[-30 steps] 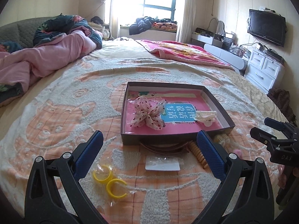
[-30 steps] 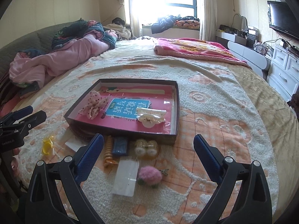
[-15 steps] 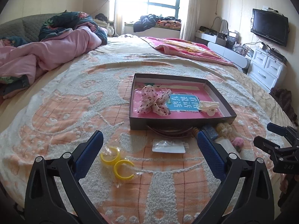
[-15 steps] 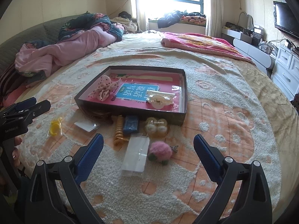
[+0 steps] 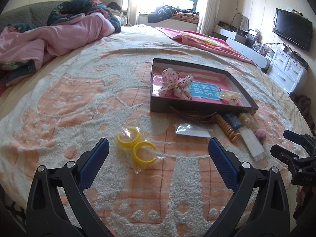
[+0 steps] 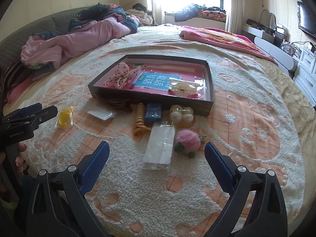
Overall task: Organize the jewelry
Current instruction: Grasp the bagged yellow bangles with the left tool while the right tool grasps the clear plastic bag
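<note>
Hovering above the bed [image 5: 83,102], both tools spread wide and empty.
Left tool [image 5: 158,150] faces the bagged yellow rings [image 5: 136,144]; right tool [image 6: 157,154] faces the clear packet [image 6: 161,144] and pink pompom [image 6: 186,139], all near the dark tray [image 6: 209,106].

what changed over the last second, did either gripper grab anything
Both grippers pulled back from the tray; left gripper and right gripper stayed open and empty. Nothing was grabbed or released. Yellow rings, pink pompom and tray contents stayed put.
</note>
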Tool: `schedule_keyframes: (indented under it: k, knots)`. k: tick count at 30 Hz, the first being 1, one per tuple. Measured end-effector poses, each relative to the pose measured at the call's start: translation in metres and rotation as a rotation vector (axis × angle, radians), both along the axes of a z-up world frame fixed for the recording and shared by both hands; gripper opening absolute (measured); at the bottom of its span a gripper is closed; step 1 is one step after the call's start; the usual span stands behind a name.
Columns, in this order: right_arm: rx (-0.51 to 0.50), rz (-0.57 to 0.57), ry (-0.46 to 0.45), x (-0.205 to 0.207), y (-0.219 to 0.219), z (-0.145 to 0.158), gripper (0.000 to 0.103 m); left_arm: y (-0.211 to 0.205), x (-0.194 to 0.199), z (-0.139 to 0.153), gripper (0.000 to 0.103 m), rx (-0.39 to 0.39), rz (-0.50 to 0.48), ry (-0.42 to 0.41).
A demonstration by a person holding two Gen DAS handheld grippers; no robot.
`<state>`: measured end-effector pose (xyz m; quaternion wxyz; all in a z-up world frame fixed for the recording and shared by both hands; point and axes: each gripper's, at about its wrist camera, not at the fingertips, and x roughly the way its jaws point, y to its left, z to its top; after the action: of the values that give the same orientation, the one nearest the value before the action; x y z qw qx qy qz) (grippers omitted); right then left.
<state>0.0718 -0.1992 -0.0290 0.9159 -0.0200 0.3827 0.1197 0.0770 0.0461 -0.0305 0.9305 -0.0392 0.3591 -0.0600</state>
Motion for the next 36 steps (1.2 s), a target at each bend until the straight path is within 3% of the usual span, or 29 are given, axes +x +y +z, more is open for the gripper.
schedule_keyframes:
  k: [9, 20, 26, 29, 31, 36]
  knots:
    - [-0.003, 0.008, 0.054, 0.009, 0.012, -0.027, 0.090, 0.013, 0.013, -0.029, 0.092, -0.006, 0.040, 0.094]
    - [0.009, -0.035, 0.111, 0.026, 0.006, -0.052, 0.070, 0.009, 0.035, -0.049, 0.086, -0.029, 0.049, 0.143]
    - [0.005, -0.036, 0.107, 0.035, 0.010, -0.057, 0.049, 0.009, 0.046, -0.049, 0.070, -0.026, 0.061, 0.140]
    - [-0.009, -0.036, 0.096, 0.039, 0.013, -0.058, 0.041, 0.007, 0.050, -0.051, 0.056, -0.018, 0.060, 0.145]
    - [-0.009, -0.035, 0.092, 0.040, 0.014, -0.059, 0.041, 0.008, 0.049, -0.052, 0.043, -0.003, 0.062, 0.147]
    - [0.013, -0.033, 0.093, 0.038, 0.011, -0.057, 0.040, 0.013, 0.047, -0.052, 0.037, -0.018, 0.056, 0.146]
